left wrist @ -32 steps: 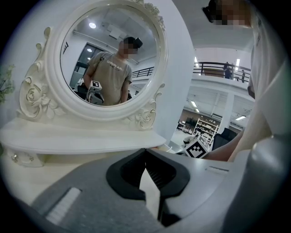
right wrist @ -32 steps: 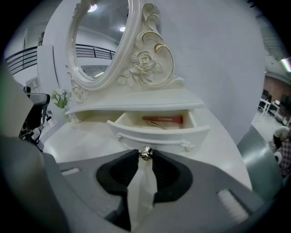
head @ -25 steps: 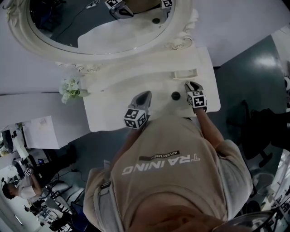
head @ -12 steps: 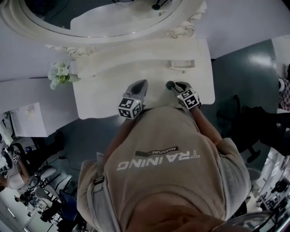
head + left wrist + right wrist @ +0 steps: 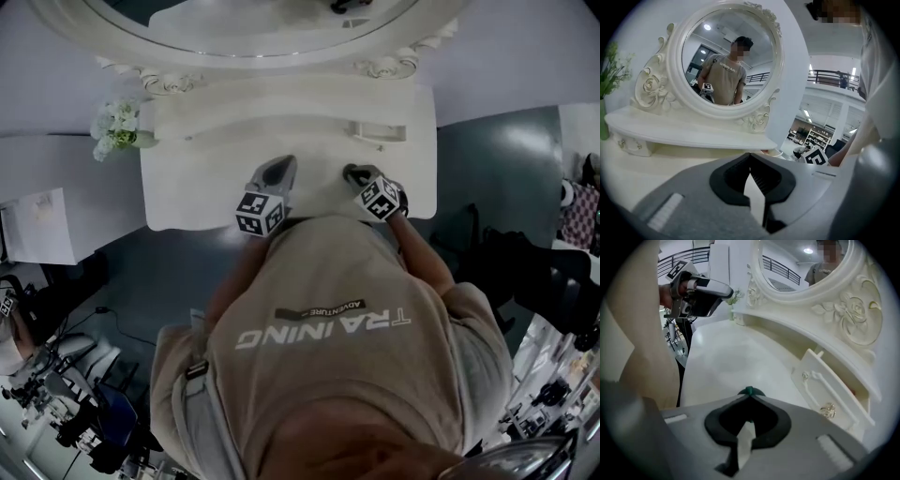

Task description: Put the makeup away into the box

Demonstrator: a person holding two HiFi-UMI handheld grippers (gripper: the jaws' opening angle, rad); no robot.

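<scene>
The right tool point(image 5: 749, 398) has just been closed on the green top of the dark makeup piece point(image 5: 352, 172), near the counter's point(image 5: 197, 183) front edge, right of centre. The left tool point(image 5: 280, 163) is held shut and empty over that edge

Overhead, plus two low table point(image 5: 197, 178) views

This looks like a staged dressing corner inside a big open lab or workshop hall. Ahead of the left gripper point(image 5: 279, 167) and right gripper point(image 5: 354, 173) stands a white dressing table point(image 5: 187, 187) with a carved oval mirror point(image 5: 731, 61) and flowers point(image 5: 114, 127). Off to the left gripper's right, past a white partition point(image 5: 792, 70), run a mezzanine railing point(image 5: 829, 75) and storage racks point(image 5: 815, 138). Behind both grippers lies grey floor point(image 5: 487, 159) with stands and cables point(image 5: 56, 412).
</scene>
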